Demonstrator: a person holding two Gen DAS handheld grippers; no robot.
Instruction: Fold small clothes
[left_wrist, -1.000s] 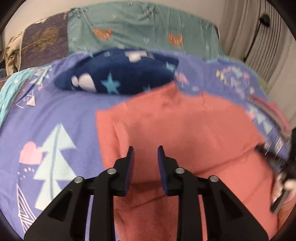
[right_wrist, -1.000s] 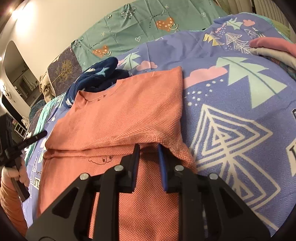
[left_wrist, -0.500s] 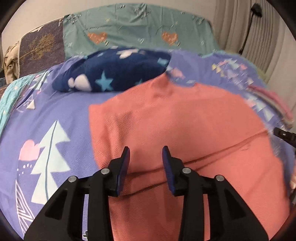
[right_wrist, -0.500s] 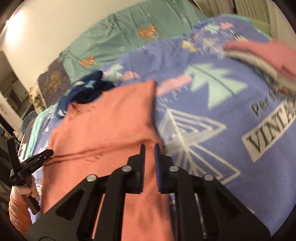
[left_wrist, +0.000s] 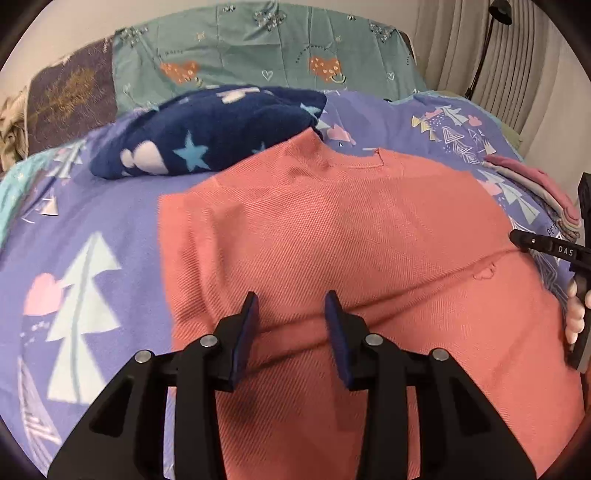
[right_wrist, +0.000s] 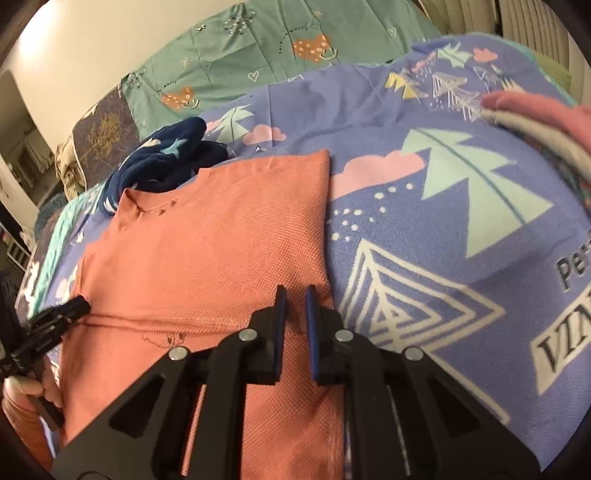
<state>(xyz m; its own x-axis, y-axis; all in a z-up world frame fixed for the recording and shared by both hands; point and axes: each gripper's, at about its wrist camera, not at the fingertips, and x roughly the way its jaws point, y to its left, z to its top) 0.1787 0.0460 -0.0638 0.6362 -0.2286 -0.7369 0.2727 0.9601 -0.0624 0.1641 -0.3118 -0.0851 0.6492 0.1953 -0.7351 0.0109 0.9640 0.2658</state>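
A salmon-orange small shirt (left_wrist: 332, 229) lies flat on the purple patterned bedspread (left_wrist: 74, 258), partly folded, with a fold edge running across its lower part. It also shows in the right wrist view (right_wrist: 207, 258). My left gripper (left_wrist: 291, 306) is open and empty, just above the shirt's fold. My right gripper (right_wrist: 294, 299) has its jaws a narrow gap apart with nothing between them, over the shirt's right edge. Each gripper also shows at the rim of the other's view: the right gripper (left_wrist: 535, 245) and the left gripper (right_wrist: 55, 321).
A navy star-print fleece garment (left_wrist: 207, 136) lies bunched behind the shirt's collar. A stack of folded pink and grey clothes (right_wrist: 535, 118) sits at the right. Teal pillows (left_wrist: 258, 62) stand at the back. A curtain (left_wrist: 480, 48) hangs at the right.
My left gripper's jaws have opened wider. My right gripper closed almost fully, then opened slightly, and shifted along the shirt's right edge. The shirt lies flatter.
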